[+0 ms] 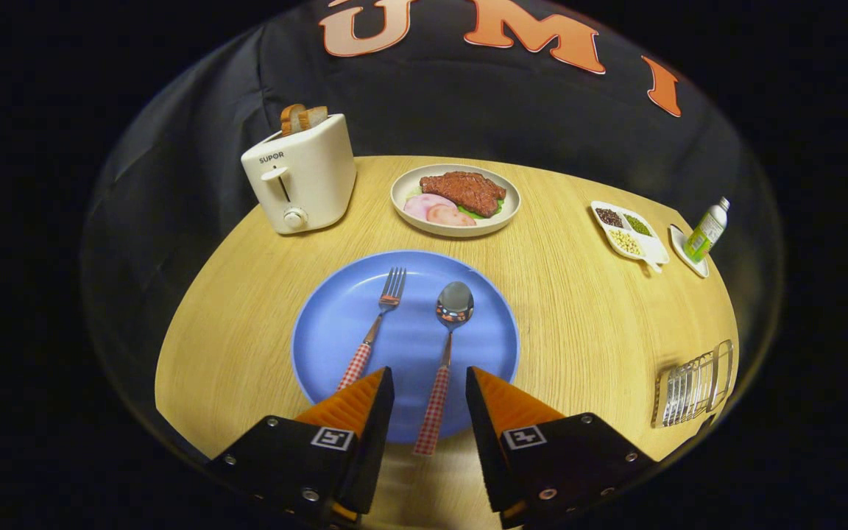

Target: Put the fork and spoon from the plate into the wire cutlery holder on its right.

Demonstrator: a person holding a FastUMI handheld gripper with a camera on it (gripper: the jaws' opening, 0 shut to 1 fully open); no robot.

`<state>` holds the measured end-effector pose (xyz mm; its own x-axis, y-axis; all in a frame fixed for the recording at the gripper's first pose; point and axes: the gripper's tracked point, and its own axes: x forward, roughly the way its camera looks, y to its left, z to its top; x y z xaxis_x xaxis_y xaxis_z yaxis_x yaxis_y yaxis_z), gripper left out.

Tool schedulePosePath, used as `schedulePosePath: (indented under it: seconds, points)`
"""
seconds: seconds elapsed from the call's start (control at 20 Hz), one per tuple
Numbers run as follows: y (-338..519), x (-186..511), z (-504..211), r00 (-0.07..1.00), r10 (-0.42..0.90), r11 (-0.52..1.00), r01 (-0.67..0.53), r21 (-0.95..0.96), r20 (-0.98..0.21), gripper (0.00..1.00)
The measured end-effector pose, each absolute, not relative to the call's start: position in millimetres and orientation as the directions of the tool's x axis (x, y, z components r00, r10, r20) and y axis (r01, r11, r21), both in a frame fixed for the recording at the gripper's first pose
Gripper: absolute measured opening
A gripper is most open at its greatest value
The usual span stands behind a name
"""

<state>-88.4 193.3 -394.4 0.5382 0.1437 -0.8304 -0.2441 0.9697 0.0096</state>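
Nearest the camera, at the bottom centre of the frame, the gripper (430,377) holds its two fingers spread well apart, and they grasp nothing. Between them runs the checked handle of the spoon (446,346), its end reaching past the plate's near rim onto the wooden table (578,324); neither finger touches it.

Going left to right: at the upper left of the table stands a cream toaster (300,174) with slices of bread (302,117) sticking up from its slot. Below and to the right of it, in the middle of the frame, lies the blue plate (336,324). On its left half rests the fork (374,329), tines pointing away from the camera and slightly right, its checked handle slipping behind the left finger's tip. Just right of the fork, apart from it, lies the spoon, bowl upward in the frame and handle toward the camera.

Beyond the blue plate, at upper centre, sits a pale plate (456,199) carrying a brown steak, pink slices and a green leaf. Farther right, a white divided dish (629,232) holds dark, green and pale grains in three compartments. Beside it a small bottle (707,230) stands tilted on a white saucer. At the lower right edge of the table, well apart from the blue plate, stands the wire cutlery holder (695,385).
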Motion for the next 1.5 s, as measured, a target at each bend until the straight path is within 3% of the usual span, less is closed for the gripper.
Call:
schedulePosePath:
  seconds: [0.35,0.75,1.15,1.5]
  points:
    - [190.1,-92.2,-419.4,0.494,0.089,0.972,-0.234,-0.033,-0.865,0.26]
    - [187.8,-84.7,-420.5,0.489,0.101,0.975,-0.222,-0.012,-0.867,0.07]
    - [169.8,-71.3,-357.0,0.564,0.189,0.969,-0.239,0.060,-0.804,0.05]
    - [93.1,-61.4,-290.6,0.655,0.129,0.984,-0.175,0.016,-0.745,0.05]
